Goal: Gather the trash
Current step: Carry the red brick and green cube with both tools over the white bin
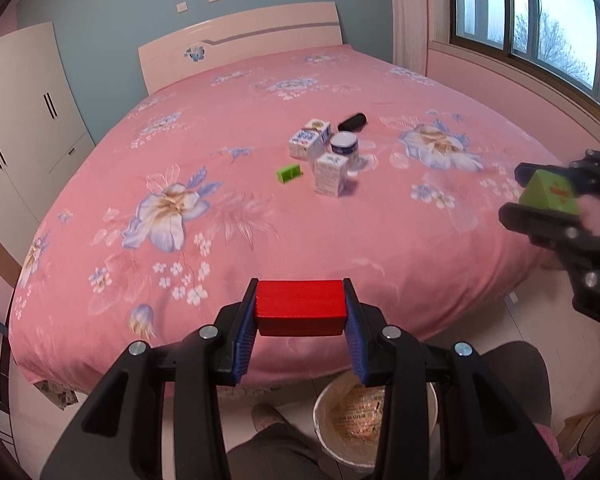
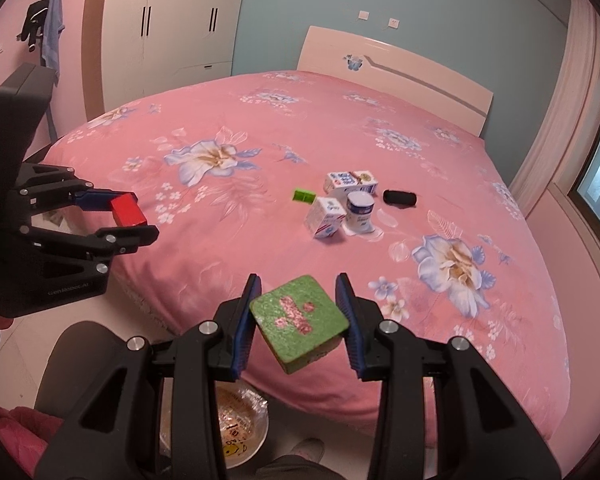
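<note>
Closest in, both tongs were loaded. The left tongs were clamped on a red block, held flat and square between the blue pads. The right tongs were gripping a green block with a pink mark on top, sitting a bit skewed, corner-on to the pads.

Right below them on the floor sat the bin, plastic-lined, with some printed wrapper inside. My guess is the step was the drop: get each block fully over the rim before letting go. The person's knee and foot were just beside the bin, and the bed edge overhung close to it, so a sloppy release could bounce off either.

Further out on the bed, more trash was waiting: a small green piece, two cartons, a white cup touching the nearer carton, and a black thing behind them. Past that, the headboard.
</note>
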A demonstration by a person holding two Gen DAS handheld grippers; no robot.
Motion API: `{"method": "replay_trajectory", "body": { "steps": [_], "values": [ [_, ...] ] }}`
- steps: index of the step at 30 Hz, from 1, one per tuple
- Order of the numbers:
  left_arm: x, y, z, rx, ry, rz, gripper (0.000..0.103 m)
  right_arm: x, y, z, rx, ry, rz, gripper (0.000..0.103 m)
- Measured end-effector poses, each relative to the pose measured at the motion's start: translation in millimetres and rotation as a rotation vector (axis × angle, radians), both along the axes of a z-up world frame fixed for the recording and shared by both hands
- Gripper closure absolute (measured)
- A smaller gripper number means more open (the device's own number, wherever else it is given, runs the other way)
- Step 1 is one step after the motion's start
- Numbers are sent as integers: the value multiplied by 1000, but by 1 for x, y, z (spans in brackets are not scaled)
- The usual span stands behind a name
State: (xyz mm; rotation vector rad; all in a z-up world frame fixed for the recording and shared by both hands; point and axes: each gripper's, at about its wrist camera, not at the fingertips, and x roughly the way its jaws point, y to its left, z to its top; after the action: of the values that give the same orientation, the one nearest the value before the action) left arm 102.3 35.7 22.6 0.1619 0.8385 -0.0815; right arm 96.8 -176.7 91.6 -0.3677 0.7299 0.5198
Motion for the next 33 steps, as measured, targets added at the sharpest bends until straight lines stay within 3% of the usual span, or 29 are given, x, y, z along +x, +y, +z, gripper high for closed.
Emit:
{"method": "replay_trajectory", "body": {
  "steps": [13,26,33],
  "values": [
    [-18,-8,-64,9,140,-26,61,-18,-4,-62,-17,136,8,63],
    [-18,-21,-168,4,369,-59,62,-31,7,-169,-64,359,58,63],
    [-11,-19,-231,-35,512,-48,62,-40,17,-229,-106,490,92,63]
  ]
}}
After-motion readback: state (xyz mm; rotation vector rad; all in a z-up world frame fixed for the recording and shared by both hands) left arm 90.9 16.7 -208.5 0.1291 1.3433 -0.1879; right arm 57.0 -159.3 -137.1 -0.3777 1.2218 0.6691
